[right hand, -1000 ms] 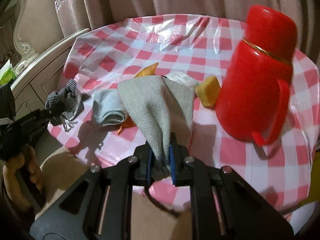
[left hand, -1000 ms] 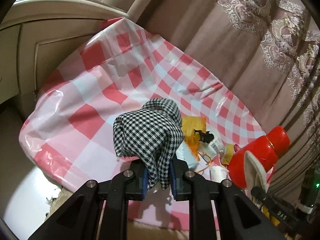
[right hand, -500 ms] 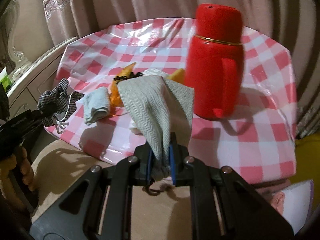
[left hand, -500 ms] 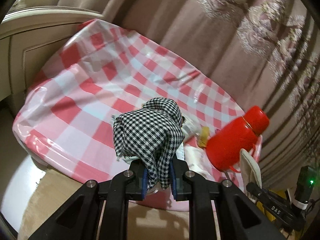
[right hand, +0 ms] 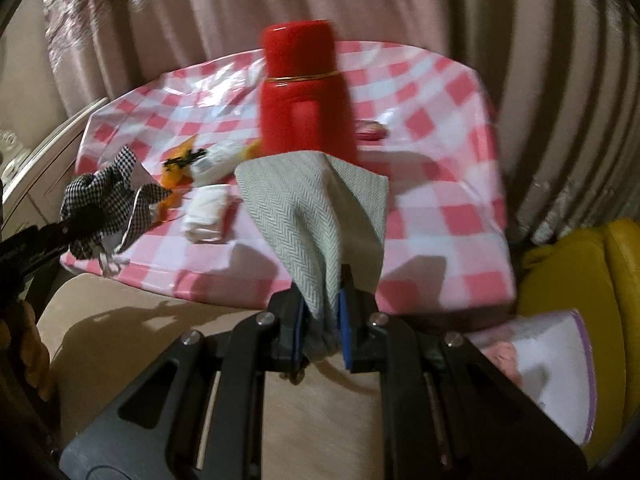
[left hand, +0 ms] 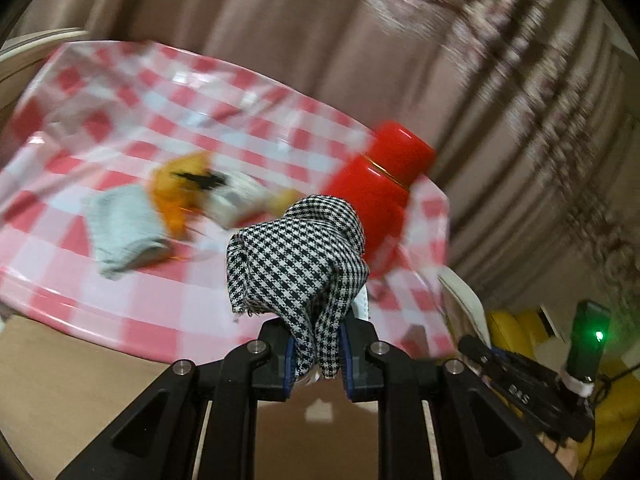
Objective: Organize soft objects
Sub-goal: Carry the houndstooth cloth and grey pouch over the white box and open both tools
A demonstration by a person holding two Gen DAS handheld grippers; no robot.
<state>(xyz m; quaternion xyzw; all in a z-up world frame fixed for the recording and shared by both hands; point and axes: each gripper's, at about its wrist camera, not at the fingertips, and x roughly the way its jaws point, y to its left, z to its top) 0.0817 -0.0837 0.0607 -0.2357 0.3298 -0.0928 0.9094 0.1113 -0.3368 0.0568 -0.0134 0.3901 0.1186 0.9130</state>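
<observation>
Between the blue pads of the left gripper (left hand: 317,354), in the left wrist view, a bunched black-and-white houndstooth cloth (left hand: 296,256) is pinched tight, held off the table's near edge. Beyond it, on the pink checked tablecloth (left hand: 120,120), lie a pale folded cloth (left hand: 124,232), an orange item (left hand: 180,192) and a red thermos (left hand: 380,196), all blurred. From the right wrist view, the right gripper (right hand: 322,326) is likewise clamped on a grey herringbone cloth (right hand: 316,216), held in the air before the thermos, while a white folded cloth (right hand: 208,220) rests on the table. Both cloths appear to be mid-carry; the next move likely calls for choosing a spot and lowering each cloth before the jaws part.
</observation>
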